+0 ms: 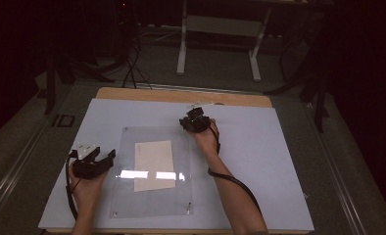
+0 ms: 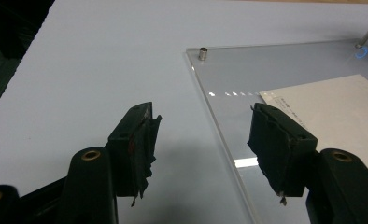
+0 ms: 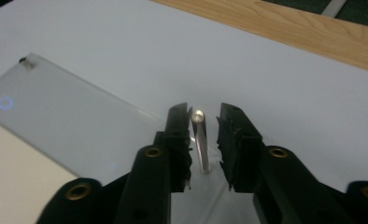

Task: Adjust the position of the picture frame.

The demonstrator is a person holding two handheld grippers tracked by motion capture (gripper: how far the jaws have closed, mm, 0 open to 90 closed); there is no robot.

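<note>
Metal standoff pin [image 3: 201, 142], upright at acrylic panel [image 1: 154, 196] corner, between right gripper [image 3: 203, 140] fingers, narrowly parted, not yet clamped; left gripper [image 2: 201, 144] fingers wide.

no writing can be read anywhere. the sheet of paper [image 2: 331, 102] under the clear plate [image 2: 285, 60] carries a short line of small dark print along its near edge in the left gripper view, but it is too small and blurred to make out. in the high view the paper [image 1: 154, 165] looks blank.
</note>
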